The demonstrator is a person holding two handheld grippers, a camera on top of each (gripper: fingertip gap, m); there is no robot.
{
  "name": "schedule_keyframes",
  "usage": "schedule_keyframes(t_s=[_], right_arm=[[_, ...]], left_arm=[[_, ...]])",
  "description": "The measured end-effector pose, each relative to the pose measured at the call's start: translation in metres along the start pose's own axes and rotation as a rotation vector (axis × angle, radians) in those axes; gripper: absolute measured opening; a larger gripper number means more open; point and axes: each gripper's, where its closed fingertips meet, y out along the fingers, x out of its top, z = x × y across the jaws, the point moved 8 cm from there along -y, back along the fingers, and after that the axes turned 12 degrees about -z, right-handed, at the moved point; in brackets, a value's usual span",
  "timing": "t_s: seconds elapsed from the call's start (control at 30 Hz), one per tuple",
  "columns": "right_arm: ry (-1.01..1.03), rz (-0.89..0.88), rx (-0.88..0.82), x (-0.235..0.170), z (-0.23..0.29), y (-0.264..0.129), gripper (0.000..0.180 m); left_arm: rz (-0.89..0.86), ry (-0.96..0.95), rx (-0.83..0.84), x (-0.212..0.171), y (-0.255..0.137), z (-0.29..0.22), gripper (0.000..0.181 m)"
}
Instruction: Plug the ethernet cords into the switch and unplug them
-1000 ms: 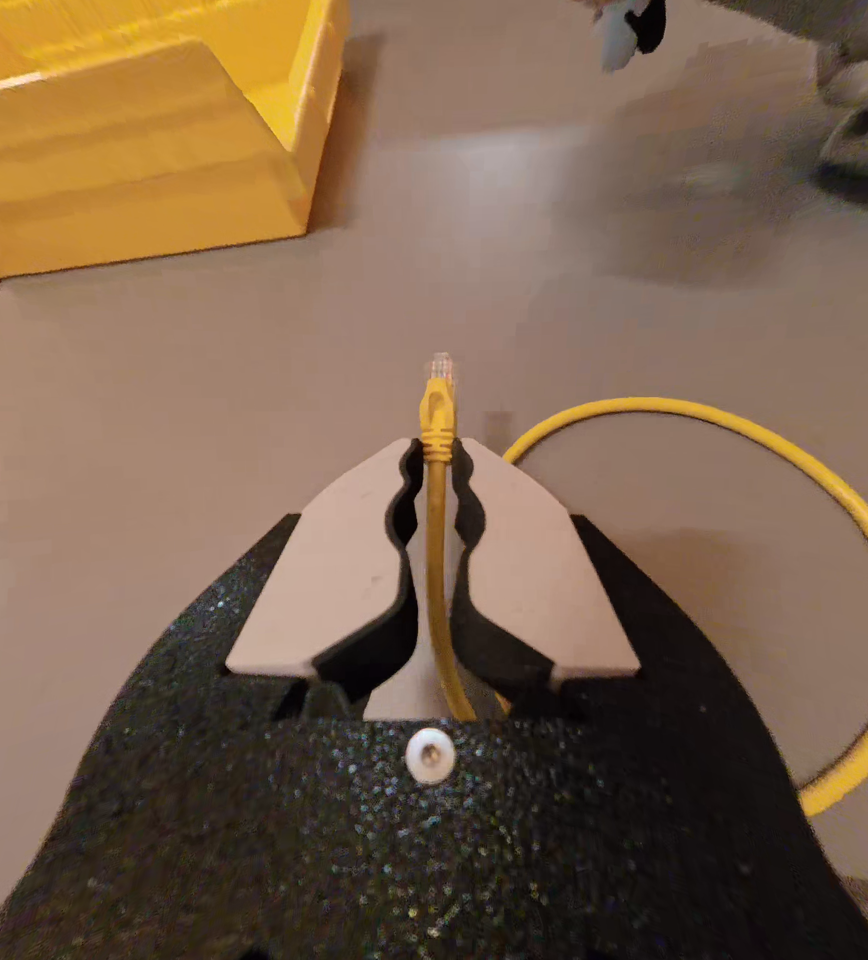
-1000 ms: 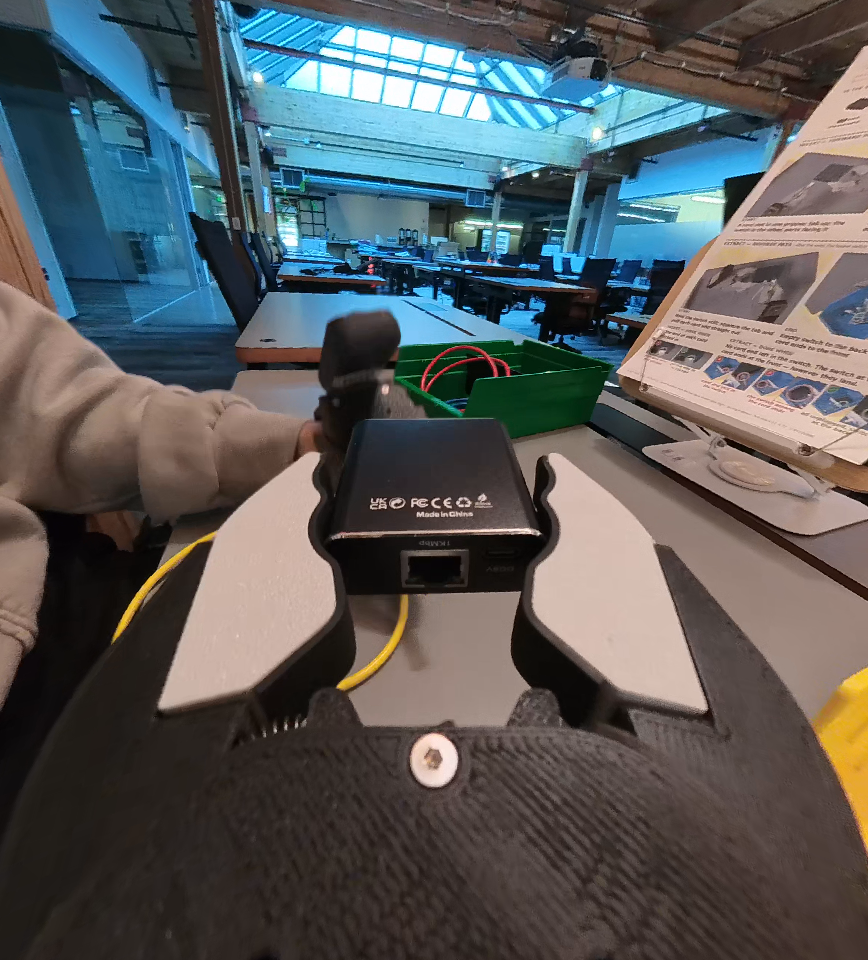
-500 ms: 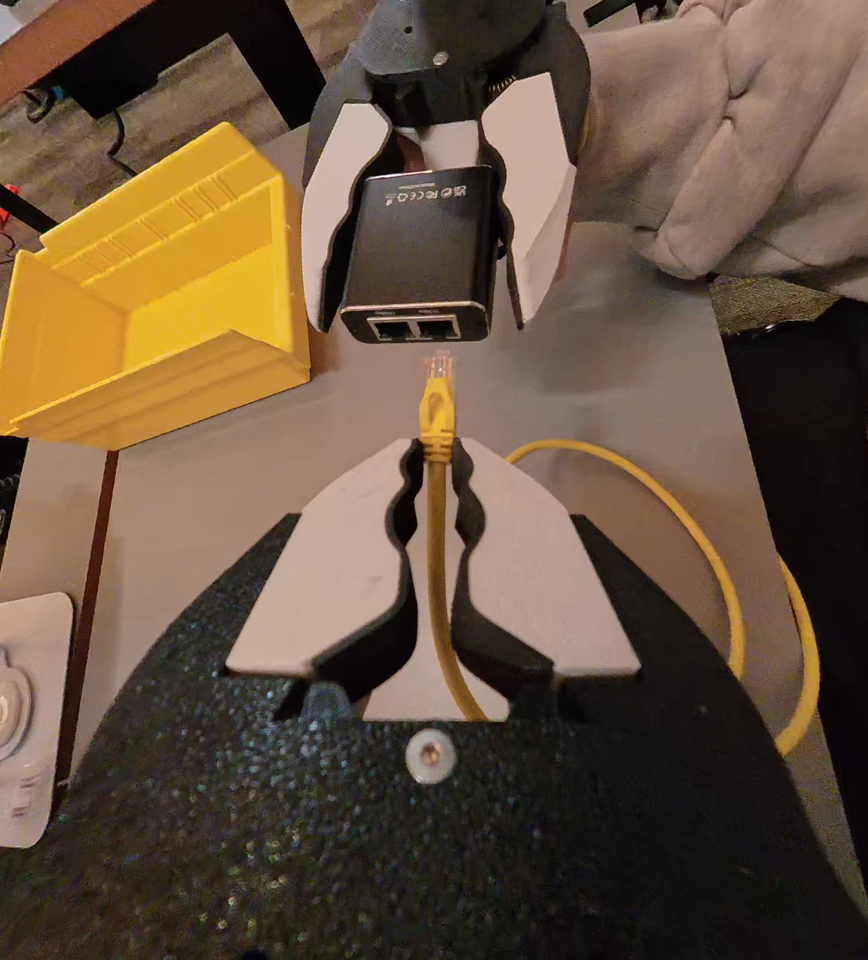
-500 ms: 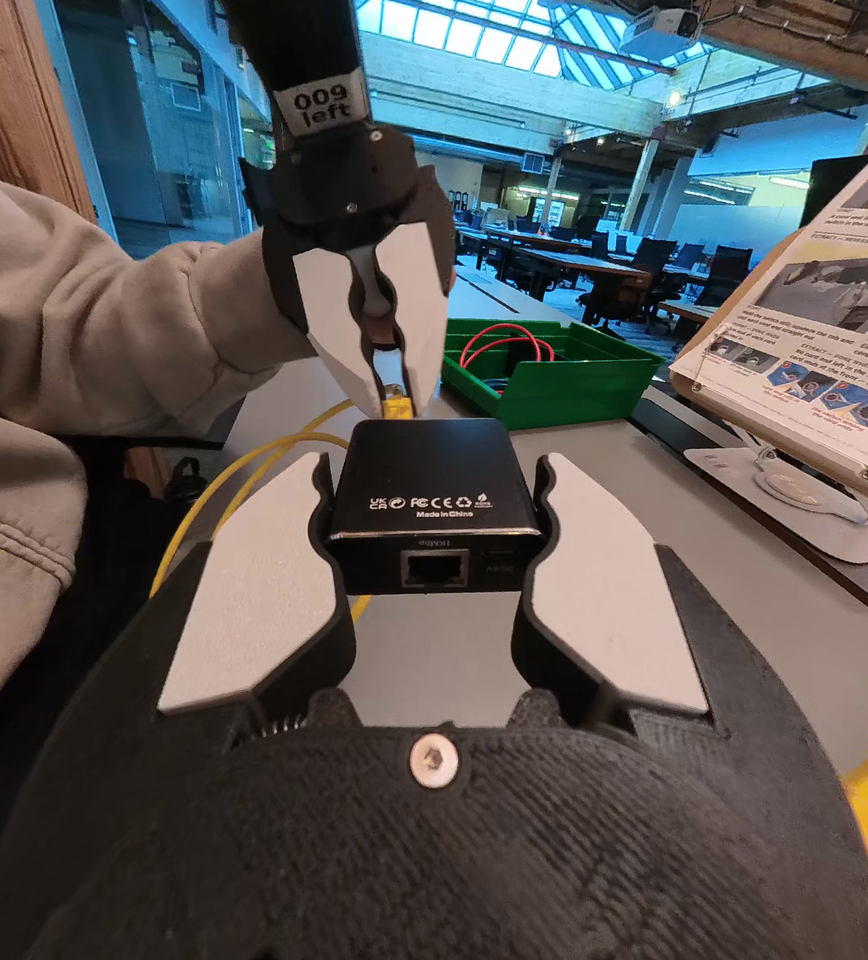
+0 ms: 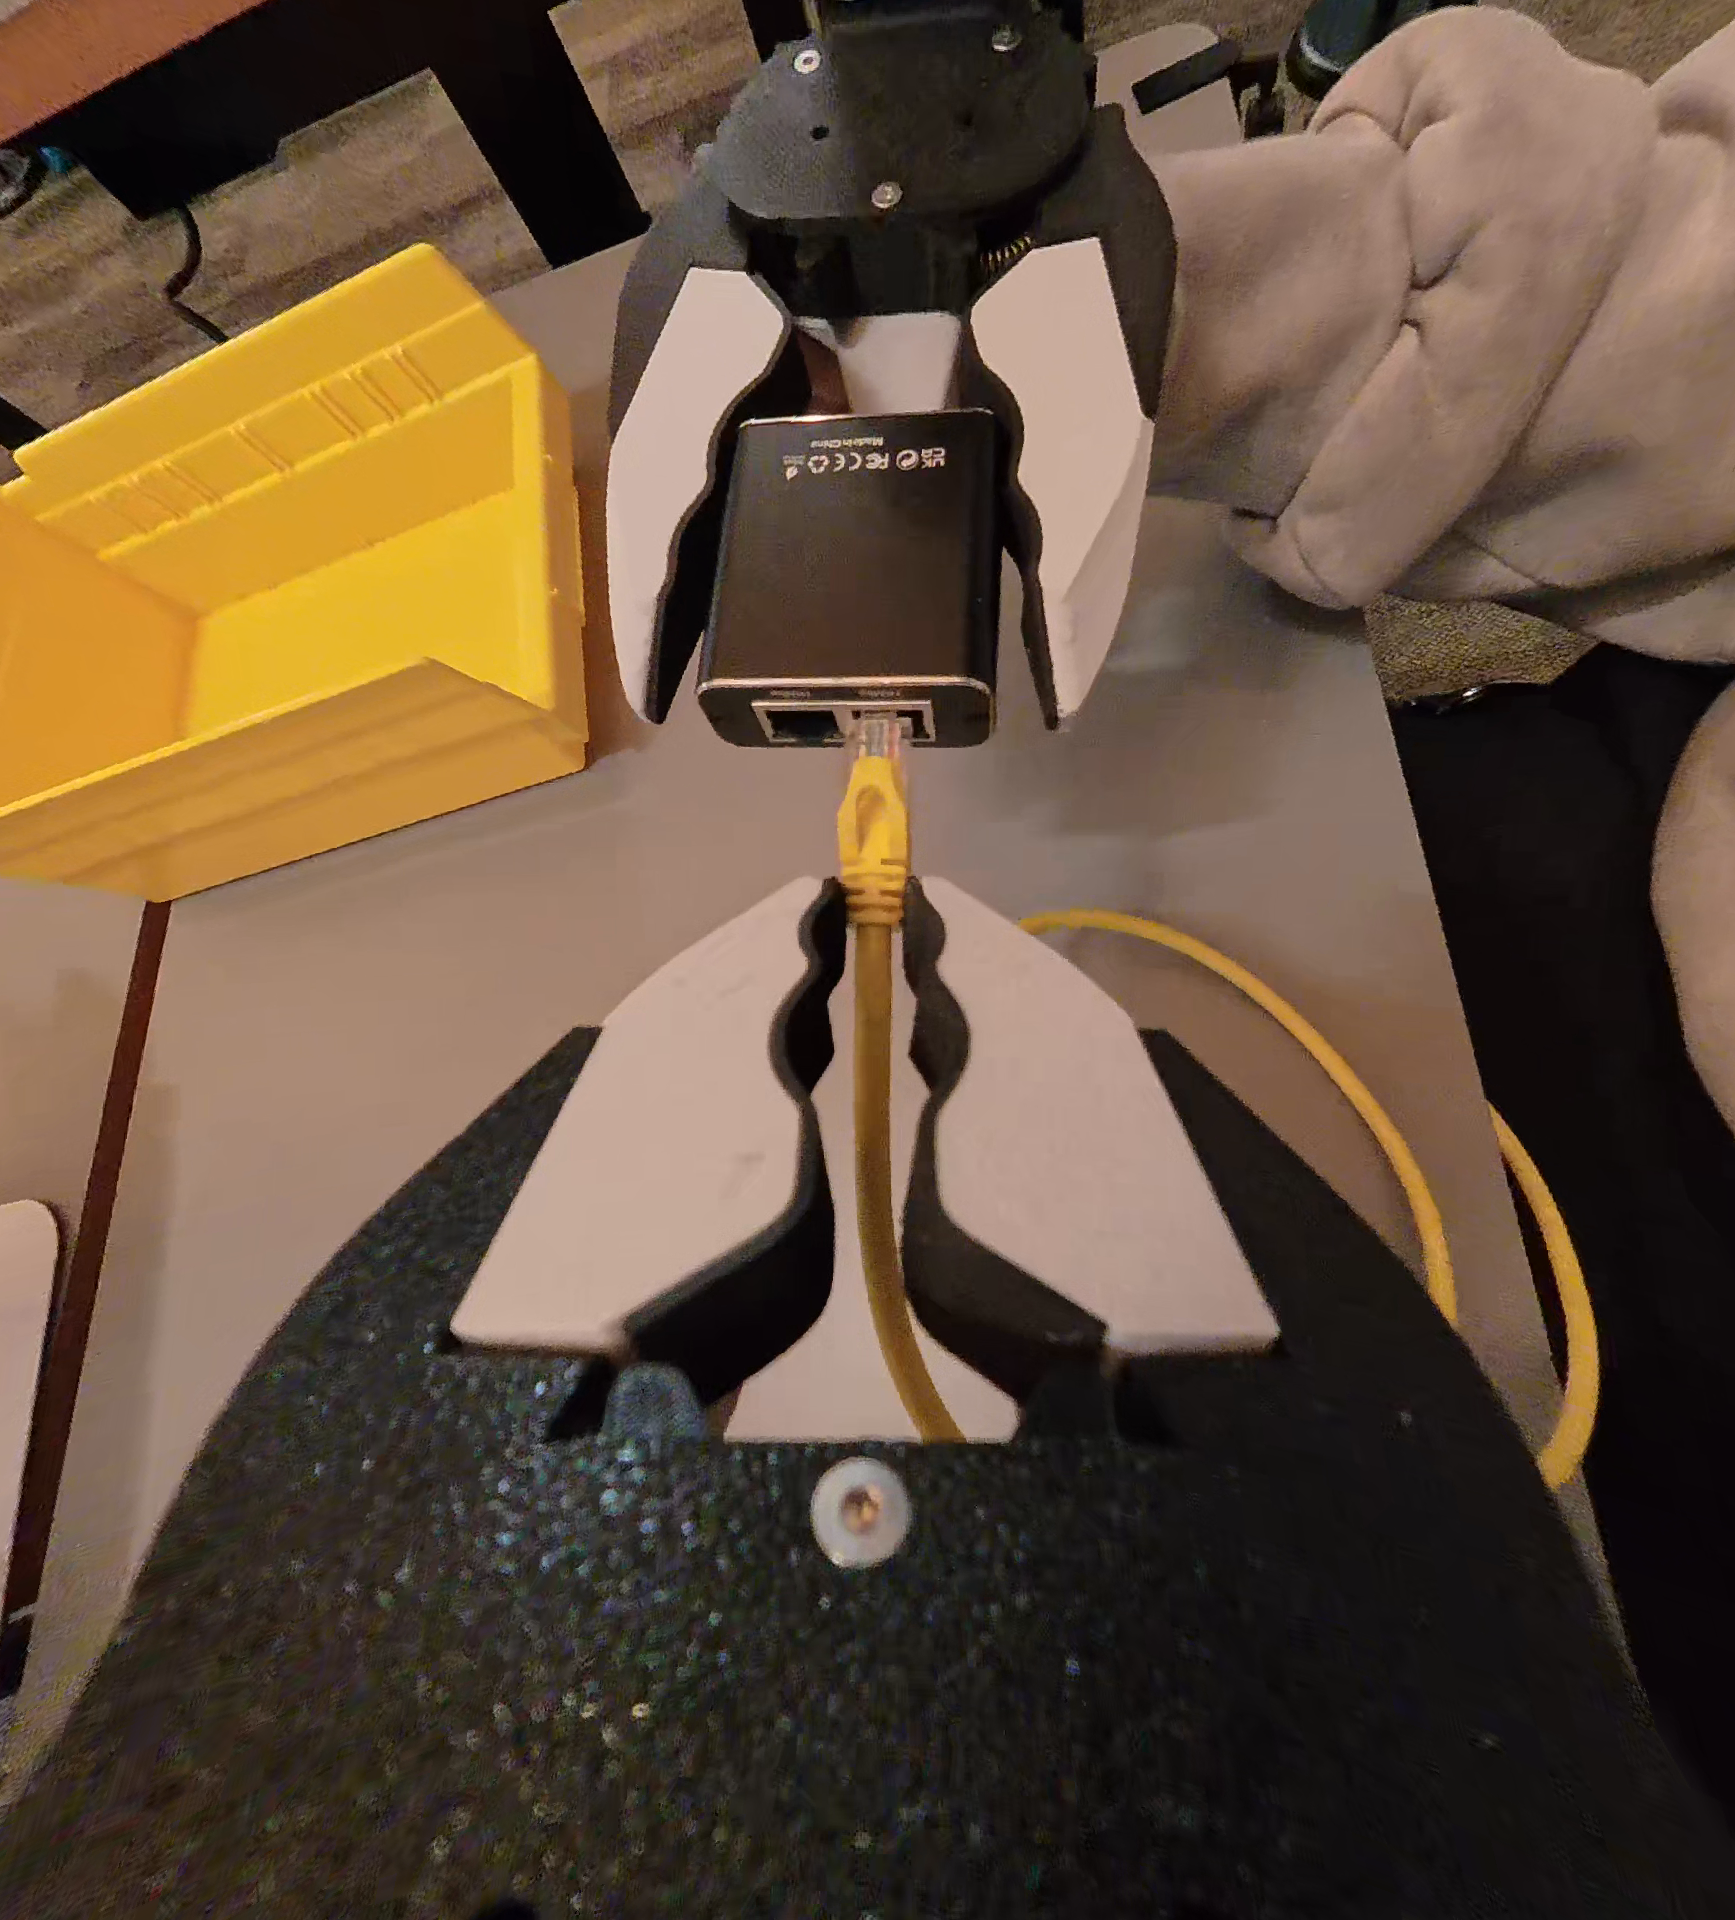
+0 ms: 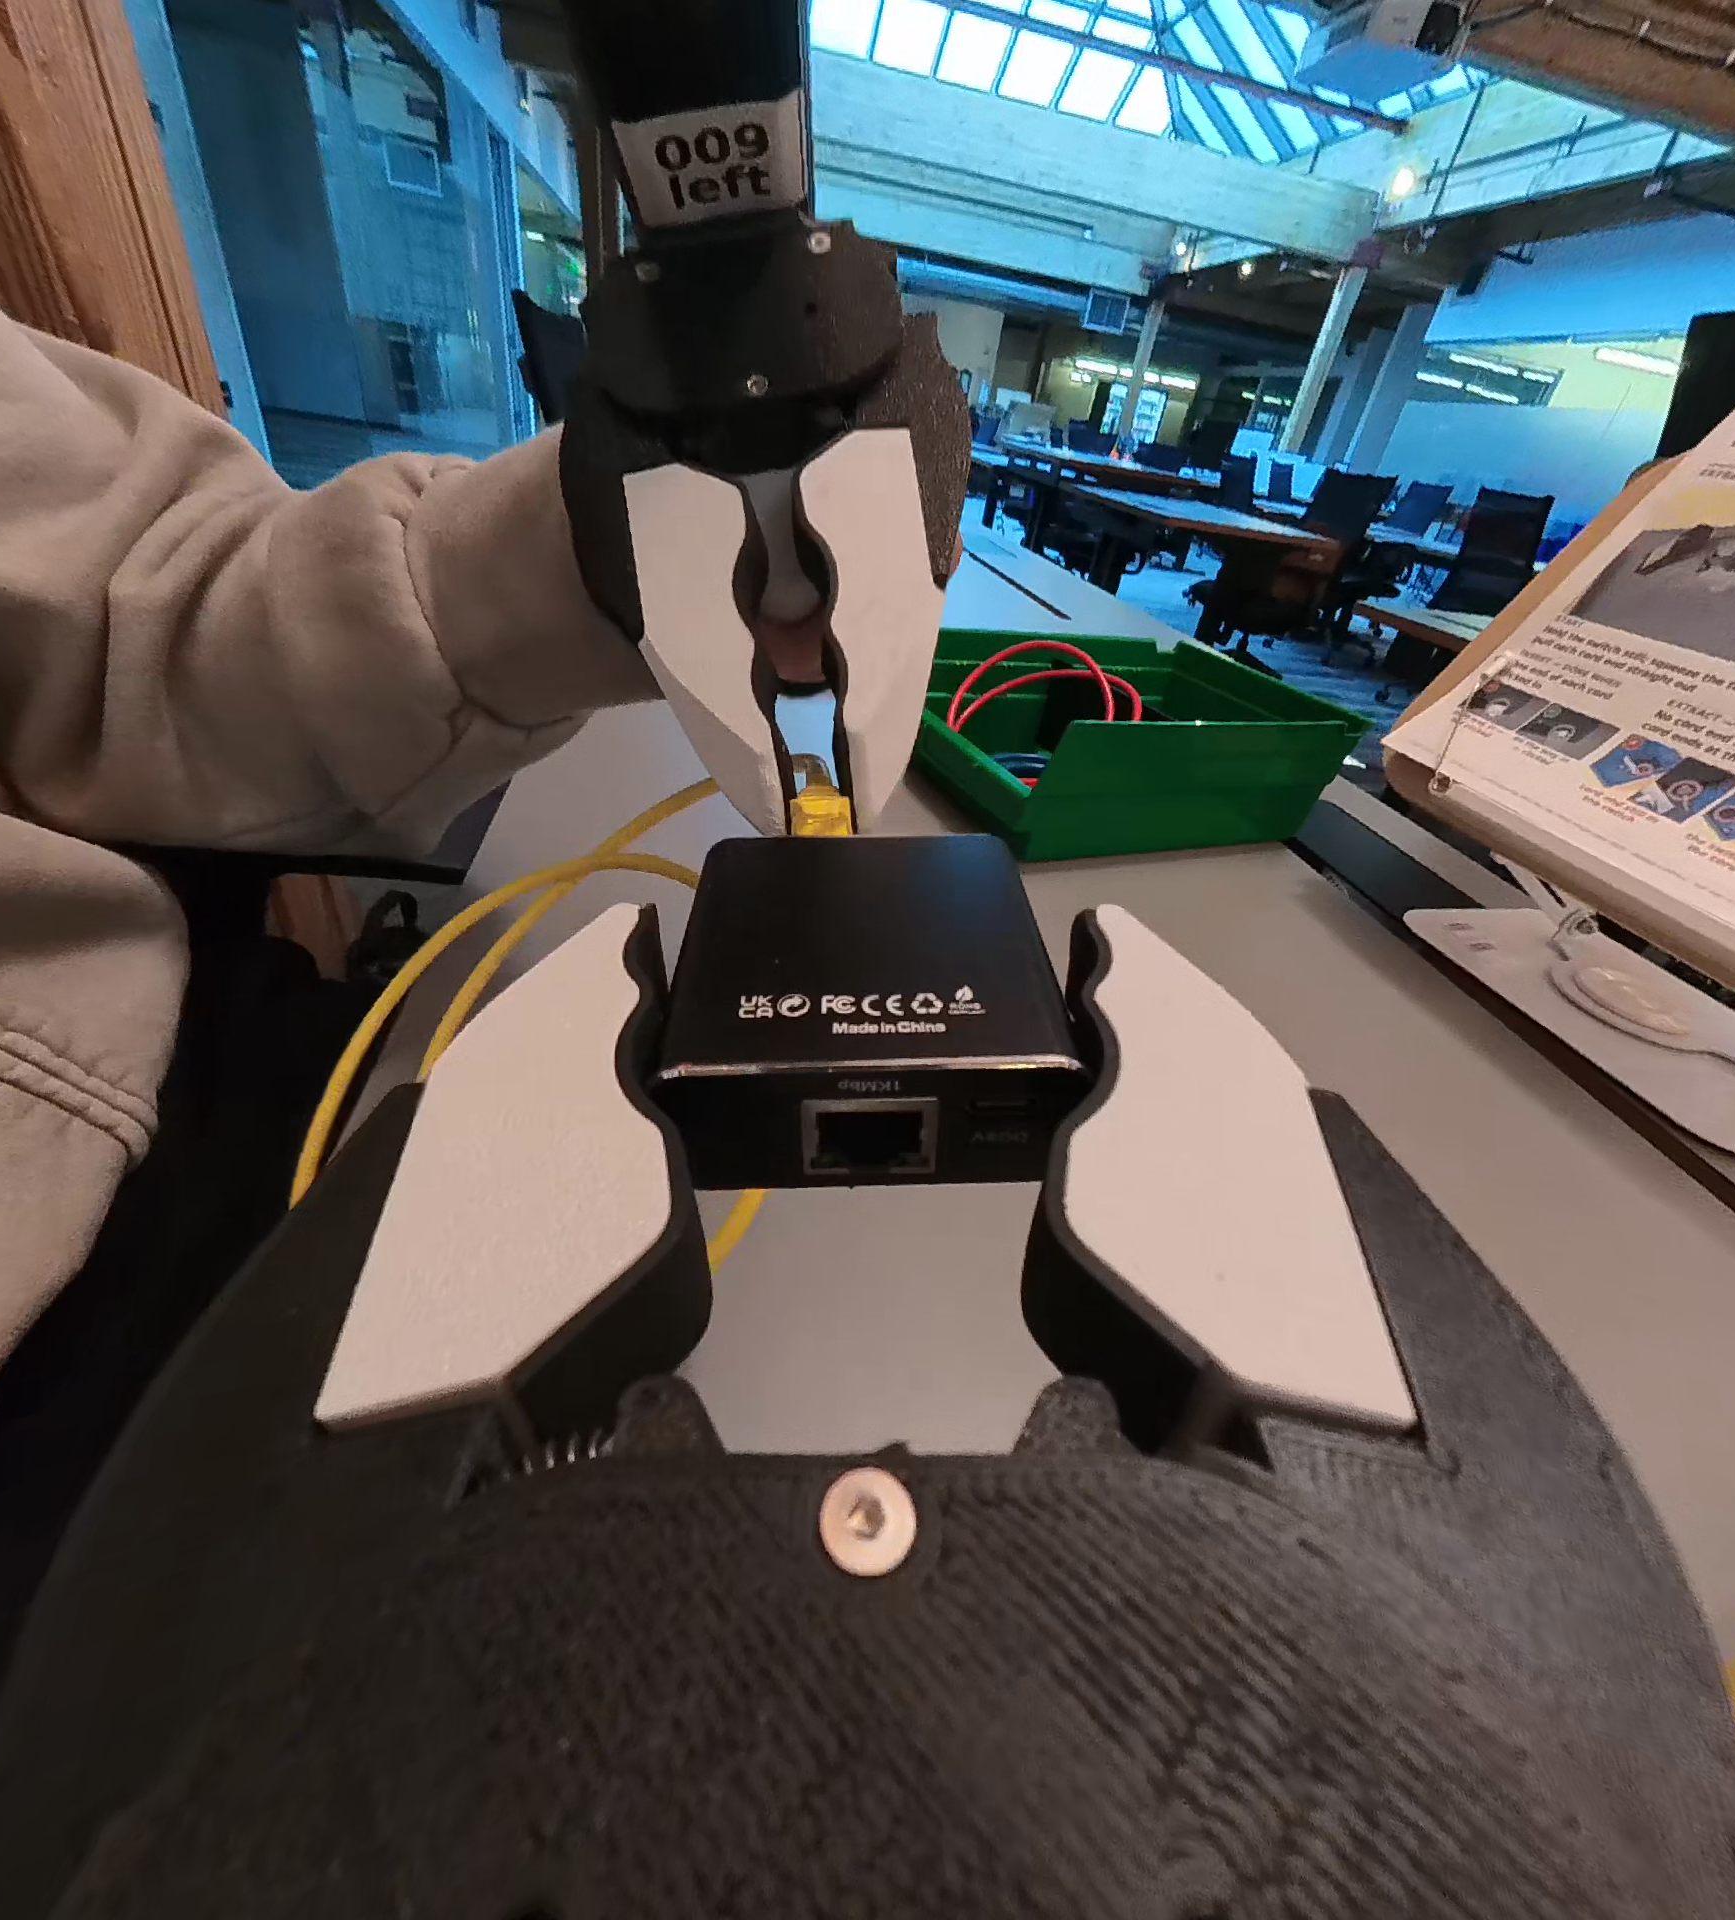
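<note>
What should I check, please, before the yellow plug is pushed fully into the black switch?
1. Left gripper holds the yellow cord behind the plug: ok.
2. Right gripper clamps the switch by its sides: ok.
3. Plug tip is at the right-hand of the two ports in the left wrist view: ok.
4. Plug in line with the port: ok, roughly straight.
5. Plug clicked in: cannot tell; the tip only meets the opening.
6. Slack in the cord loop on the table: ok.
</note>
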Motion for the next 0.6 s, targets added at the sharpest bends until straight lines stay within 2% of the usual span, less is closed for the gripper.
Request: schedule_keyframes(t_s=[0.1, 0.6], right_arm=[[-0.016, 0.033, 0.0, -0.003, 0.0, 0.001, 0.076], [0.025, -0.104, 0.081, 0.001, 0.004, -0.004, 0.076]], left_arm=[[0.021, 0.001, -0.009, -0.004, 0.002, -0.002, 0.01], [0.06, -0.03, -0.049, 0.013, 0.001, -0.01, 0.01]])
